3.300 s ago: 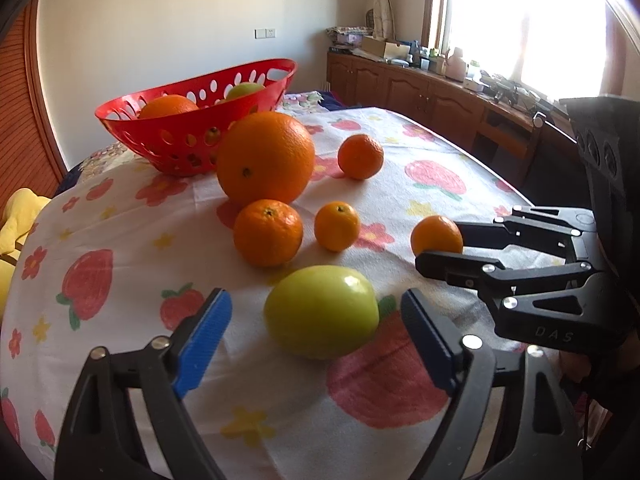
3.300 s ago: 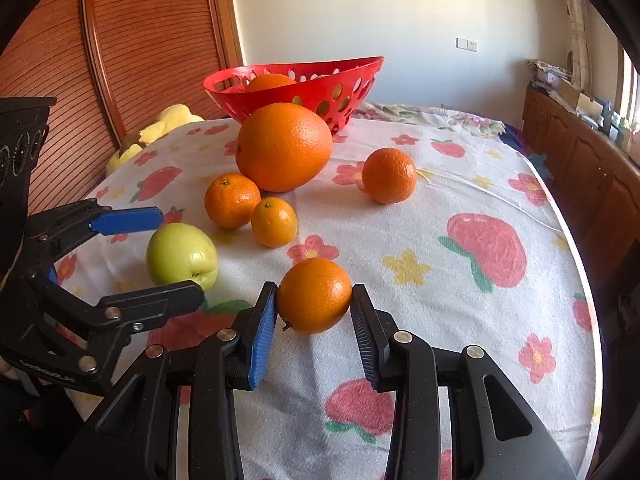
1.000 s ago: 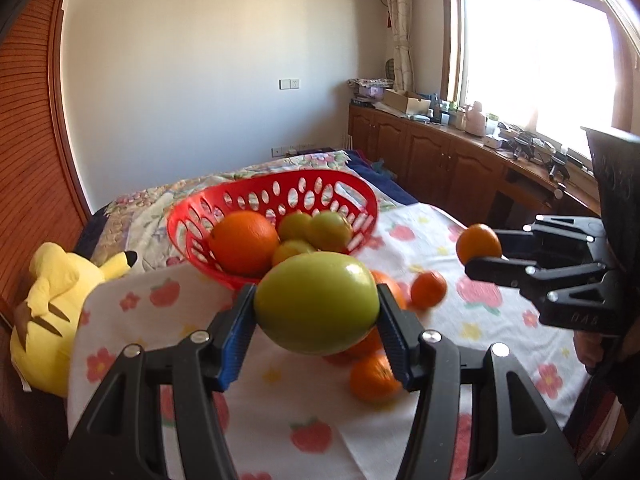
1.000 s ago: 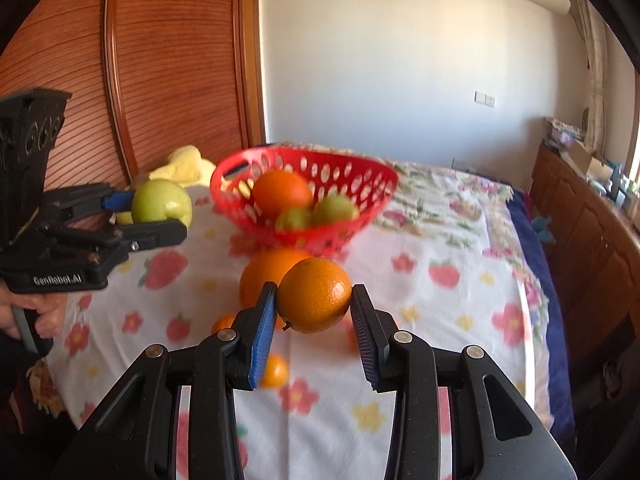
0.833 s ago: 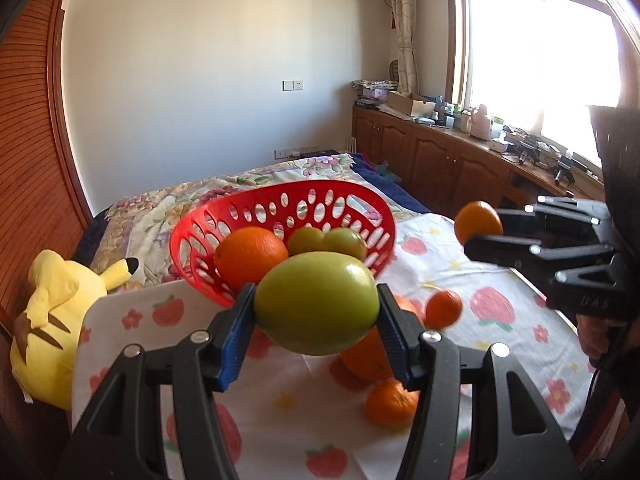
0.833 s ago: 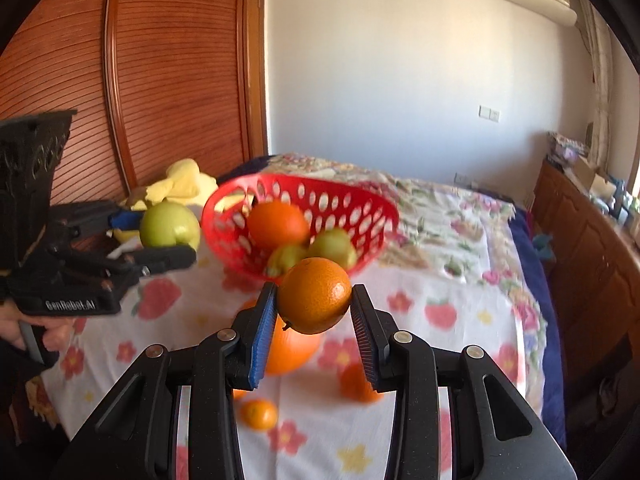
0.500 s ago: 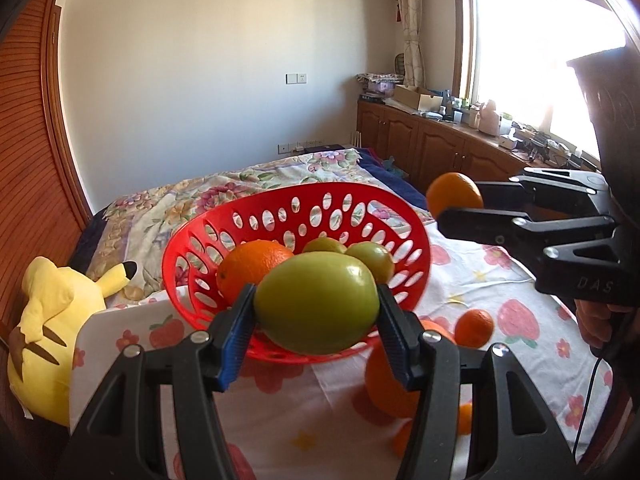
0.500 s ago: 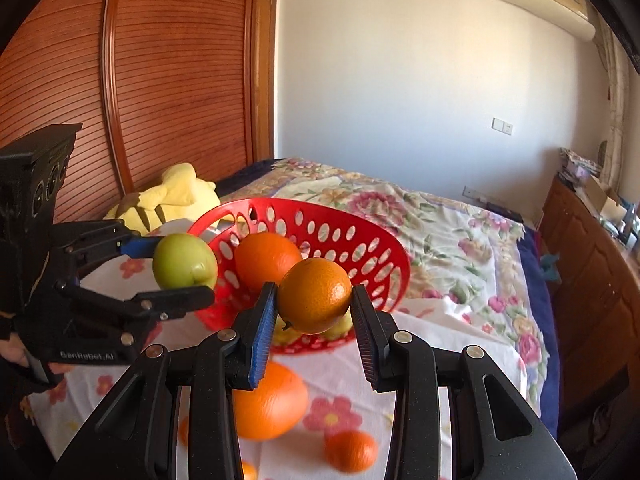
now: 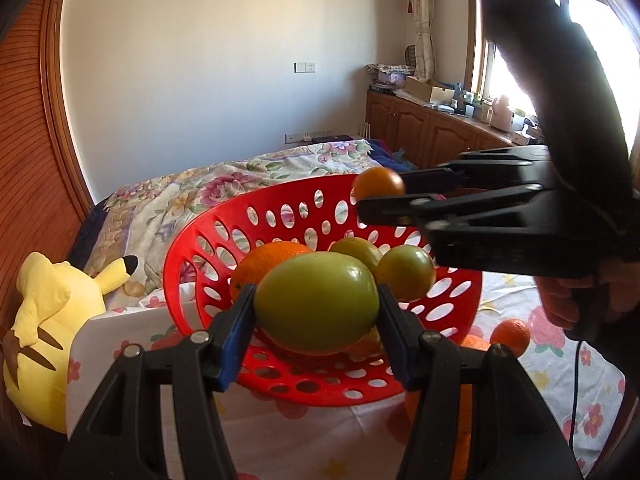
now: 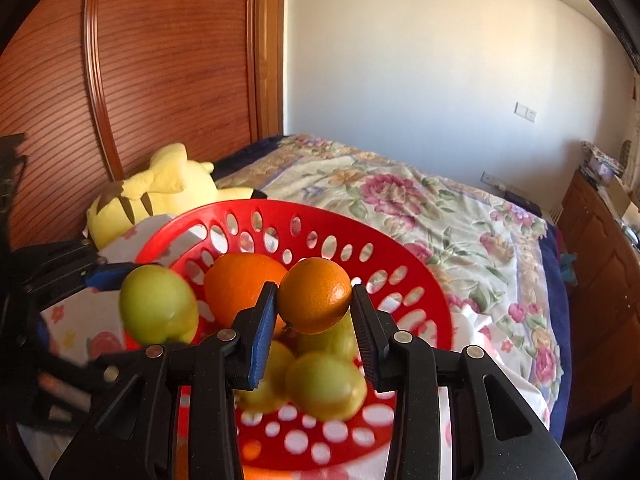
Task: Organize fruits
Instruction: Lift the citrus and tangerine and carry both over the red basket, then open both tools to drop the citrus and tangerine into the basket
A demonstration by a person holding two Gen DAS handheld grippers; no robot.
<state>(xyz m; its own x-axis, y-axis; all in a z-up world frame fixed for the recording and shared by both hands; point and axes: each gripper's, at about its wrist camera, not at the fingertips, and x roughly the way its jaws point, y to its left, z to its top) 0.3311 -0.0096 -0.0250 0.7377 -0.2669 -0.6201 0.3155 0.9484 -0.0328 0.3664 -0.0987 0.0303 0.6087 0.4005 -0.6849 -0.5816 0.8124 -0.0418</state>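
Observation:
My left gripper (image 9: 316,314) is shut on a large green fruit (image 9: 316,302) and holds it over the near rim of the red perforated basket (image 9: 208,240). My right gripper (image 10: 314,312) is shut on a small orange (image 10: 314,294) above the basket (image 10: 420,292). In the left wrist view the right gripper holds this orange (image 9: 378,184) over the basket's far right rim. In the right wrist view the green fruit (image 10: 158,310) hangs at the basket's left rim. The basket holds an orange (image 10: 240,280) and several green fruits (image 10: 326,386).
A small orange (image 9: 510,330) and a larger orange (image 9: 474,344) lie on the fruit-print tablecloth (image 9: 320,440) right of the basket. A yellow plush toy (image 9: 44,320) lies left of the table. A floral bed (image 10: 420,208) lies behind, wooden cabinets (image 9: 424,132) at the right.
Both grippers lifted their fruits off the table and carried them forward. They now hang over the basket, which has grown much nearer in both views.

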